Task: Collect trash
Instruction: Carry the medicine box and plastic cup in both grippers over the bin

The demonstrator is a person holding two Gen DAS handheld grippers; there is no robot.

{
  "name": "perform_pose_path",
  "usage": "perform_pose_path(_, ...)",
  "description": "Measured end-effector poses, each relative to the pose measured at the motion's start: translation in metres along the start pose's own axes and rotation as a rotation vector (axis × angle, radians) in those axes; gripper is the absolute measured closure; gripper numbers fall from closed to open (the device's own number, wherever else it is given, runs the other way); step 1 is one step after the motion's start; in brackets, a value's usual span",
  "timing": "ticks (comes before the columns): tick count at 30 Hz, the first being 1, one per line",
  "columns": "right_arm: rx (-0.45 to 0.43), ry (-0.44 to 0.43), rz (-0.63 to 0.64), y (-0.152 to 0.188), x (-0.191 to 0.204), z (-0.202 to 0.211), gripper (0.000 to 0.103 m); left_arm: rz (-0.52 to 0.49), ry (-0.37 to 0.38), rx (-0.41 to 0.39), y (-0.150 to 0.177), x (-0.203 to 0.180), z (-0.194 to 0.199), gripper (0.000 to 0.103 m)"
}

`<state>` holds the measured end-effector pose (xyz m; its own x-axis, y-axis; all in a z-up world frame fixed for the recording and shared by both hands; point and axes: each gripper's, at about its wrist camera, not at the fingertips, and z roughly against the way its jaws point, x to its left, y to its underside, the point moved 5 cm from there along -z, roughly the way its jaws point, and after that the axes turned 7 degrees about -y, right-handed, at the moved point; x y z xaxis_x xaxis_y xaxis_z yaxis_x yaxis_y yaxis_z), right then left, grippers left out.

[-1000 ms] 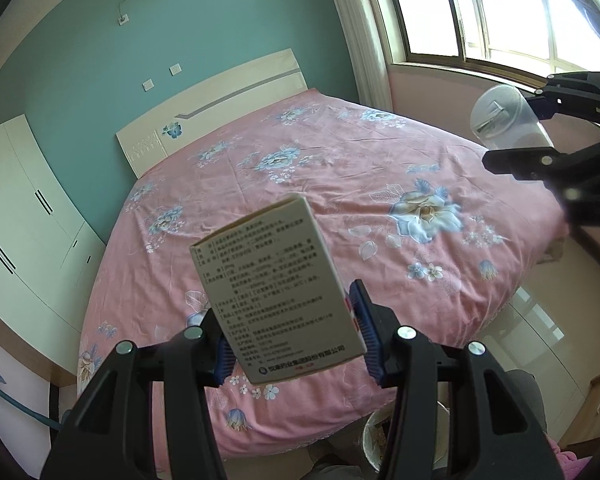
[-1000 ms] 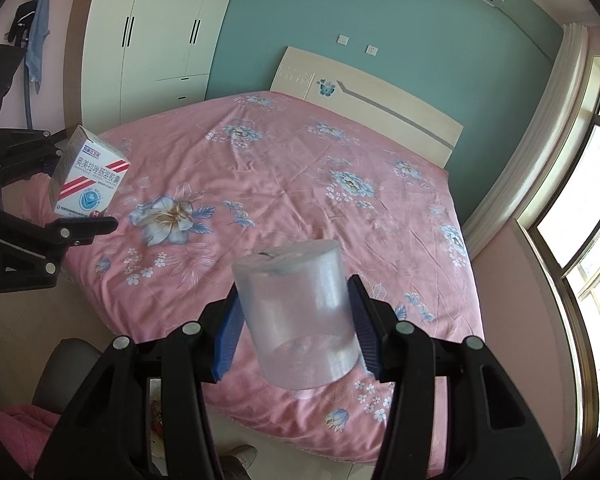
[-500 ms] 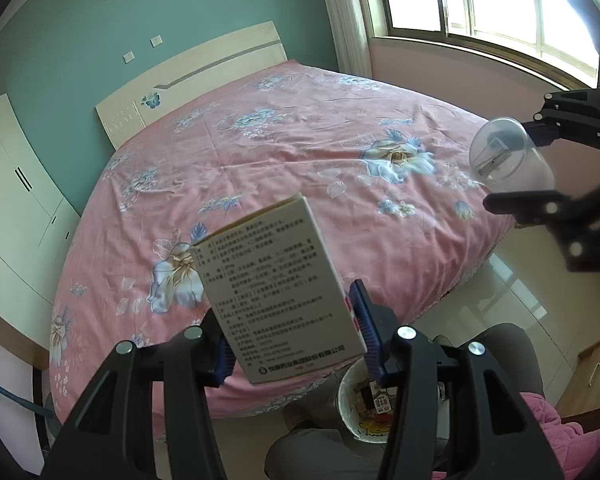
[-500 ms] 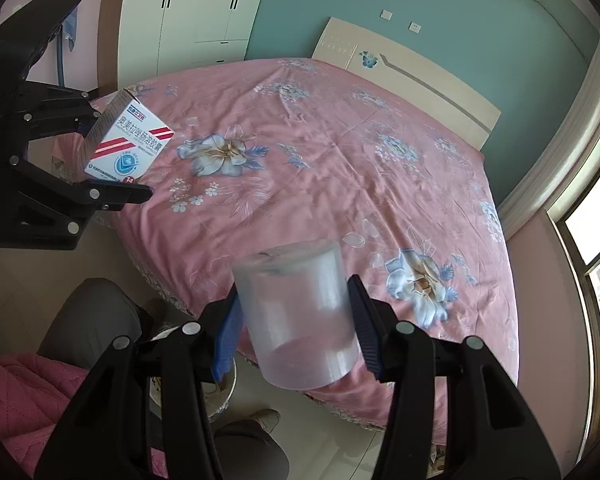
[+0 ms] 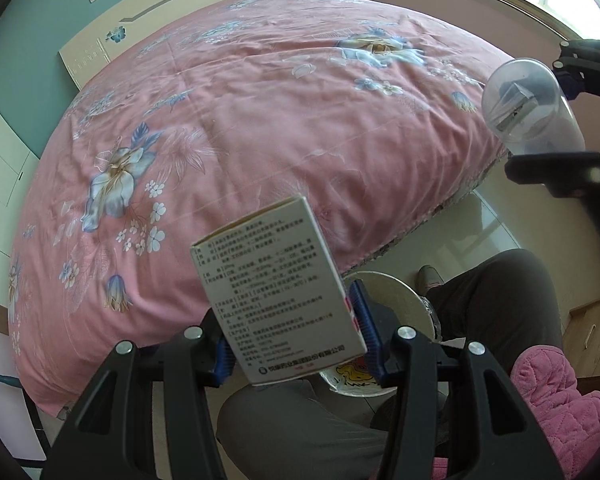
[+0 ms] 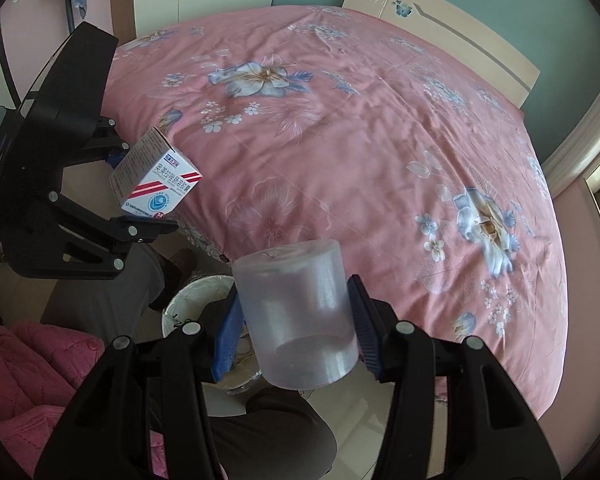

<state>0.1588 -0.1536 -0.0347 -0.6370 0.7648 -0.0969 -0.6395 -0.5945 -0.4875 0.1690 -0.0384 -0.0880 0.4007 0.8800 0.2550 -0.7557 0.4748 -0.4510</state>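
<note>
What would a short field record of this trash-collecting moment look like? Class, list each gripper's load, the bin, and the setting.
left gripper: fingers shut on a white medicine box
right gripper: fingers shut on a clear plastic cup
bin: white, on the floor by the bed, below both grippers
bed: pink floral cover, no trash seen on it
person: seated, grey trousers, pink padded garment

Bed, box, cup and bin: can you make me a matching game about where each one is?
Things:
1. medicine box
2. clear plastic cup
3. white bin
4. flowered pink bedspread

Places:
A. on the floor by the person's legs
B. between the left gripper's fingers
C. spread over the bed
D. between the right gripper's fingers

Pairs: 1-B, 2-D, 3-A, 4-C
</note>
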Motion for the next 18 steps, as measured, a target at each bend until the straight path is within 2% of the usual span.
perform_pose_path(18, 0.172, -0.126, -0.144, 0.071, 0.009, -0.116, 0.052, 0.029, 0.095, 0.202, 0.055, -0.032, -0.098, 0.051)
